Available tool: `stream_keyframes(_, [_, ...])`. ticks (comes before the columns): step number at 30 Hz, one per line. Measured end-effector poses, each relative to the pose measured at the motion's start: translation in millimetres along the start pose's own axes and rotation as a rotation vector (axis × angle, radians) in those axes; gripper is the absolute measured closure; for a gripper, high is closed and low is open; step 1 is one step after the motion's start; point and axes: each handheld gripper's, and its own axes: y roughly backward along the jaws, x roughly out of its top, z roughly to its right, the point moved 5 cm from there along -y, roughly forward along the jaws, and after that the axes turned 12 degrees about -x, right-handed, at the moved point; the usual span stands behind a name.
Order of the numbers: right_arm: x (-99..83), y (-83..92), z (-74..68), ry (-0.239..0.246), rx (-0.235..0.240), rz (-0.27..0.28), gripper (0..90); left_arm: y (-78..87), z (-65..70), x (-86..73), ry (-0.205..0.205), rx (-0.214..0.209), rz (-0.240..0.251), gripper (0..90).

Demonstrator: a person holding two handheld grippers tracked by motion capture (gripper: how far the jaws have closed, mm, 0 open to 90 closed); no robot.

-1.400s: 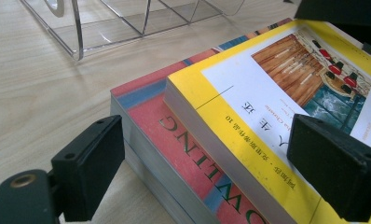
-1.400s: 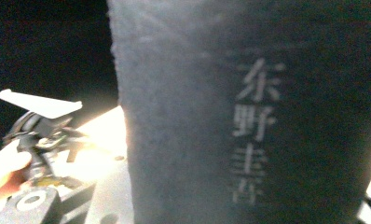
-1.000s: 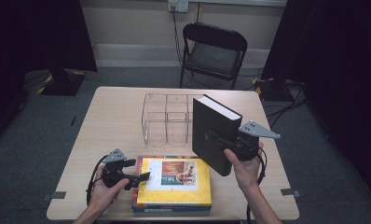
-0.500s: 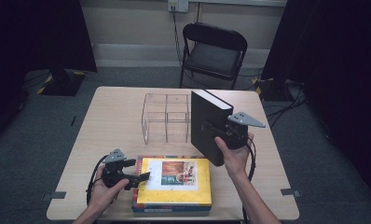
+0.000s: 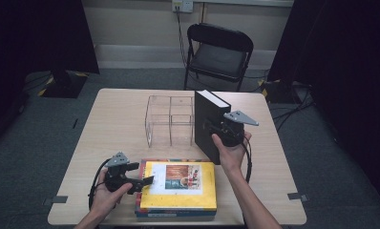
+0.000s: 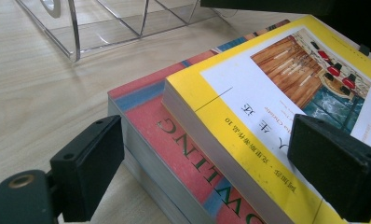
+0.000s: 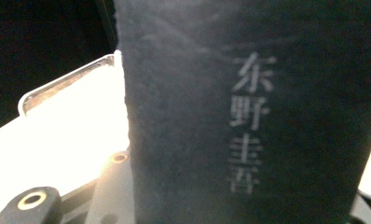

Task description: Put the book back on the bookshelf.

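R tongs (image 5: pixel 216 130) pinch black book (image 5: pixel 206 121) upright, likely for clear rack (image 5: pixel 170 120); L tongs (image 6: pixel 211 158) spread, bracing 2-book stack (image 5: pixel 178 188).

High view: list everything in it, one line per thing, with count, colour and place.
black book: 1, black, held upright right of the organiser
yellow book: 1, yellow, top of the stack at the near edge
red book: 1, red and blue, under the yellow one
organiser: 1, clear, table middle
table: 1, light wood
chair: 1, black, behind the table
left gripper: 1, black, open, at the stack's left edge
right gripper: 1, black, shut on the black book
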Motion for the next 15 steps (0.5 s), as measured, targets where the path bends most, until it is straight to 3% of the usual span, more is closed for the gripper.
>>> stream_keyframes(4, [-0.8,-7.8,-0.2,-0.018,-0.014,-0.003,53.5,0.0,-0.5,0.0,0.0,-0.004,0.0,10.7])
stream_keyframes(15, [-0.1,-30.1,-4.6,0.007,-0.052,-0.002,53.6,-0.2,-0.4,-0.4,0.003,-0.005,0.006,10.7])
